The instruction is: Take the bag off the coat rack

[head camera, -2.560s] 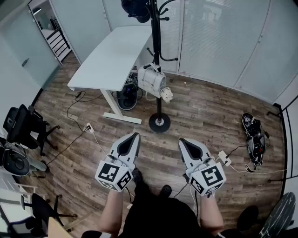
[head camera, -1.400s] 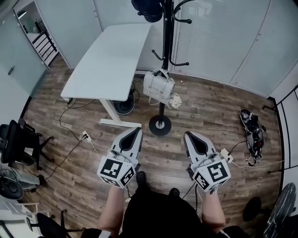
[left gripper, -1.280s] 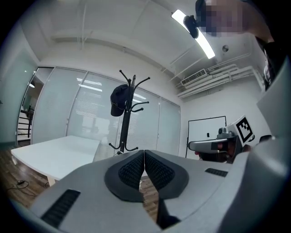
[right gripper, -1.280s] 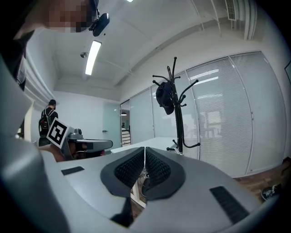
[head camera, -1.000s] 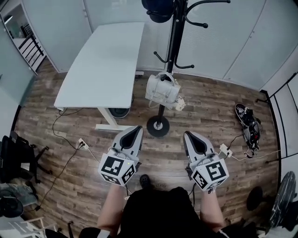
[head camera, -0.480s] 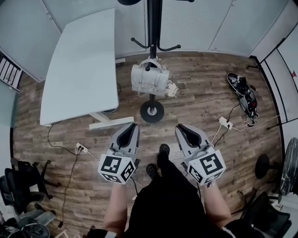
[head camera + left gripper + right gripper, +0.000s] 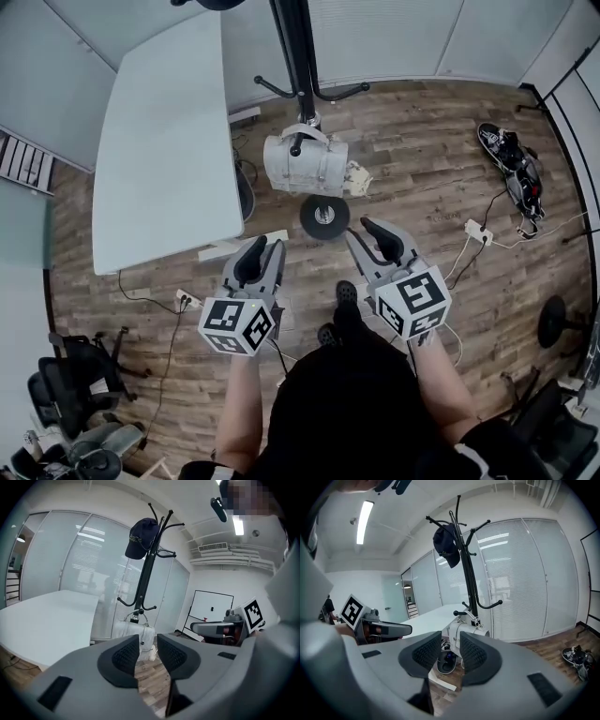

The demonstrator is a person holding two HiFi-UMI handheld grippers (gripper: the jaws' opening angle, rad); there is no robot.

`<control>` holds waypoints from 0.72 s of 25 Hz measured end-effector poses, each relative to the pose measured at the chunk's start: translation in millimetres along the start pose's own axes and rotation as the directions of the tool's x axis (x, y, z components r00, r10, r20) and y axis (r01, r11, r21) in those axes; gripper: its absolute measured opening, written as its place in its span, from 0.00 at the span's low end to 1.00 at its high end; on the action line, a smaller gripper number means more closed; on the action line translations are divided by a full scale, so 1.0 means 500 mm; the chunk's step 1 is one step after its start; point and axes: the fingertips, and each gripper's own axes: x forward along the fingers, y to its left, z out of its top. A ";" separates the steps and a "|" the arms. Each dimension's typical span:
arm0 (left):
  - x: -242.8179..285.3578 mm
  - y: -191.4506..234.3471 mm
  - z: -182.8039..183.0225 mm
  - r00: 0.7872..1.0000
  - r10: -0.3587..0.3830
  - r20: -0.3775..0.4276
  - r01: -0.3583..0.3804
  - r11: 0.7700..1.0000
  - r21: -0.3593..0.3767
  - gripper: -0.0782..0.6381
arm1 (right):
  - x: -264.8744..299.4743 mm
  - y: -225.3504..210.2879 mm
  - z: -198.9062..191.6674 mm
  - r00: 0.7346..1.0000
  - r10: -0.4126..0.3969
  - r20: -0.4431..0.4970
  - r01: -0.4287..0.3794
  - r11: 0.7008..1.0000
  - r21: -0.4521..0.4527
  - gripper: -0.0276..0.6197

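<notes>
Both claws empty and opening, bag hanging on the coat rack.
Left gripper (image 7: 264, 249) and right gripper (image 7: 367, 232) are held side by side on the near side of the rack's round base (image 7: 324, 217), apart from it. Each has its jaws parting, a narrow gap showing, nothing between the pads. The white bag (image 7: 305, 166) hangs by its handle from a low hook of the black coat rack (image 7: 298, 56), beyond both grippers and untouched. A dark cap (image 7: 140, 538) sits on the top hooks. The white desk (image 7: 159, 141) stands left of the rack.
</notes>
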 end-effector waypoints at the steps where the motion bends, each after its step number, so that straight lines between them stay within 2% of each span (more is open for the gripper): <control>1: 0.014 0.005 0.000 1.000 0.003 -0.004 -0.003 1.000 0.000 0.29 | 0.015 -0.007 -0.004 1.000 0.009 -0.012 -0.009 1.000 -0.001 0.24; 7: 0.092 0.019 -0.019 1.000 0.016 -0.022 -0.017 1.000 -0.004 0.40 | 0.087 -0.057 -0.040 0.997 0.036 -0.067 -0.034 0.999 0.030 0.35; 15: 0.155 0.047 -0.064 0.994 0.035 -0.100 -0.034 0.999 0.007 0.46 | 0.154 -0.103 -0.104 0.987 0.038 -0.153 -0.029 0.998 0.062 0.41; 18: 0.172 0.069 -0.070 0.991 0.029 -0.131 -0.025 0.999 0.034 0.48 | 0.179 -0.108 -0.126 0.983 0.023 -0.184 -0.010 0.997 0.071 0.43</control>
